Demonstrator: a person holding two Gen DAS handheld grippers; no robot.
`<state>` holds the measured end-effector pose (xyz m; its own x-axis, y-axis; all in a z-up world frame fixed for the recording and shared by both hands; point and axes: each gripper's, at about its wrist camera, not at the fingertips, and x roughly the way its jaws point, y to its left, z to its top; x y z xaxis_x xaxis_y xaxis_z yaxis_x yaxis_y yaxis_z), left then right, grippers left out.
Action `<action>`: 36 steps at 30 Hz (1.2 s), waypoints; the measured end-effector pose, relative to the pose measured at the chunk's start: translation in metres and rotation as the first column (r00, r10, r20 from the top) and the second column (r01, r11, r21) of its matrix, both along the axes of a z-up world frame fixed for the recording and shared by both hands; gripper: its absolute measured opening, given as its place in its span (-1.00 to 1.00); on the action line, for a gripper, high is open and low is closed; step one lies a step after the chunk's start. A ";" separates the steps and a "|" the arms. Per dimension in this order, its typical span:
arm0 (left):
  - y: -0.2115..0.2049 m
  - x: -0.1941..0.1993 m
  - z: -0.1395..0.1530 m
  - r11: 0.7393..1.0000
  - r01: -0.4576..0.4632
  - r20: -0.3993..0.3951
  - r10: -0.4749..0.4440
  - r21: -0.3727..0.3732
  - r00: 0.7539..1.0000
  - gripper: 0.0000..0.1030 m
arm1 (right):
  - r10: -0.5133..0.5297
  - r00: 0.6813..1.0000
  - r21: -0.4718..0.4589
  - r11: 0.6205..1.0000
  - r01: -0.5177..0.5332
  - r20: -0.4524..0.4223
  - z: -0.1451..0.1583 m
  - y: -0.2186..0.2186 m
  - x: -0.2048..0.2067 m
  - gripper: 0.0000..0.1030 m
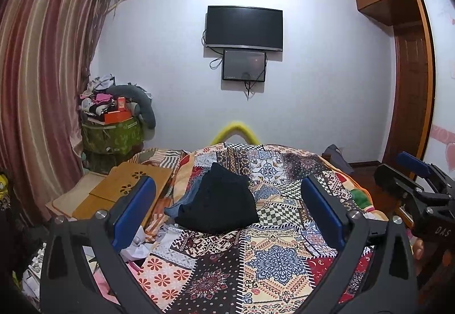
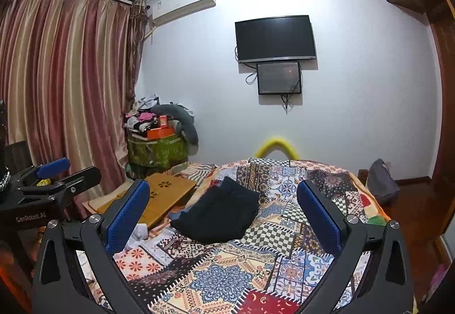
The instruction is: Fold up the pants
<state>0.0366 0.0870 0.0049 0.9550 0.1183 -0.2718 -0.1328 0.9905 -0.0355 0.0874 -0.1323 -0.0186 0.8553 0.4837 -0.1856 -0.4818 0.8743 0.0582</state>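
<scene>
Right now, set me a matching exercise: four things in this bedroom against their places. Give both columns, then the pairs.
Things:
1. black pants
2. wooden lap desk
3. television
4. yellow foam arch

Places:
A. on the far wall
B. beyond the bed's far end
C. folded on the patchwork quilt
D. left of the quilt

Pairs: 1-C, 2-D, 3-A, 4-B
</scene>
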 end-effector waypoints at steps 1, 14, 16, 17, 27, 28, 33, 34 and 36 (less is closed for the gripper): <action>0.001 0.001 0.000 1.000 0.002 -0.001 -0.002 0.002 1.000 1.00 | -0.002 1.000 -0.001 1.000 0.002 0.000 0.001 -0.001 0.000 0.99; -0.008 0.000 -0.003 0.999 0.026 -0.002 -0.026 0.021 1.000 1.00 | -0.016 1.000 0.013 1.000 0.016 -0.019 0.002 -0.007 -0.001 0.99; -0.008 0.000 -0.002 0.999 0.030 -0.004 -0.030 0.020 1.000 1.00 | -0.018 1.000 0.014 1.000 0.018 -0.019 0.003 -0.008 -0.001 0.99; -0.007 0.000 -0.002 0.999 0.033 -0.004 -0.033 0.019 0.999 1.00 | -0.018 1.000 0.016 1.000 0.019 -0.020 0.003 -0.008 -0.001 0.99; -0.008 0.001 -0.001 0.998 0.055 -0.003 -0.055 0.013 0.999 1.00 | -0.019 1.000 0.018 1.000 0.020 -0.018 0.003 -0.009 -0.003 0.99; -0.009 0.002 -0.001 0.998 0.056 -0.003 -0.056 0.014 0.998 1.00 | -0.020 1.000 0.018 1.000 0.020 -0.018 0.003 -0.009 -0.003 0.99; -0.011 0.001 -0.002 0.998 0.062 0.002 -0.062 0.019 0.998 1.00 | -0.021 1.000 0.014 1.000 0.021 -0.015 0.004 -0.008 -0.004 0.99; -0.011 0.001 -0.002 0.998 0.065 0.002 -0.065 0.016 0.998 1.00 | -0.019 1.000 0.013 1.000 0.020 -0.015 0.004 -0.008 -0.004 0.99; -0.010 0.002 -0.002 0.998 0.067 0.002 -0.067 0.008 0.998 1.00 | -0.019 1.000 0.013 1.000 0.019 -0.017 0.004 -0.007 -0.004 0.99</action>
